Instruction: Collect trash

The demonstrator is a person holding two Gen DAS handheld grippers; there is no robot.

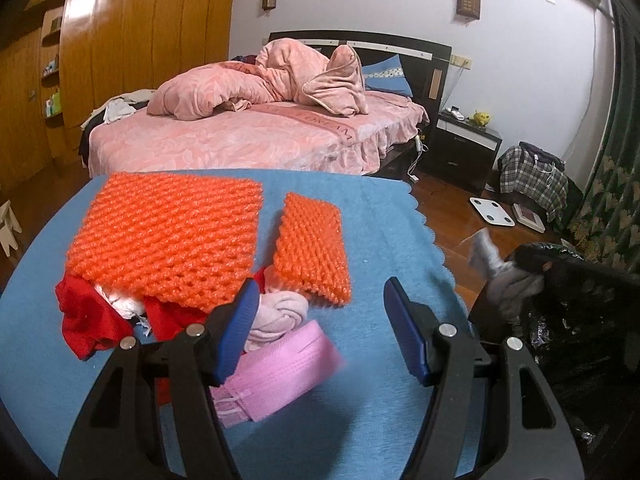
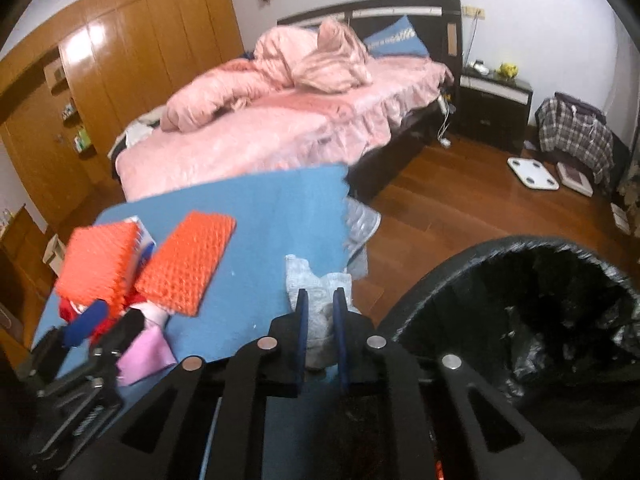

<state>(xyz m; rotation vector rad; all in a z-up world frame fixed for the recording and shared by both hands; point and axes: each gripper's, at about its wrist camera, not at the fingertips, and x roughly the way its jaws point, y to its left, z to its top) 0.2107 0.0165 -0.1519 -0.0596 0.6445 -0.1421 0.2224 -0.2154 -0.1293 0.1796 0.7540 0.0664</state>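
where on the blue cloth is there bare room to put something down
The blue cloth is bare along its right side, between the smaller orange mesh pad and the scalloped edge by the bin, and at the near edge. The left is crowded: big orange pad, red cloth, pink mask.
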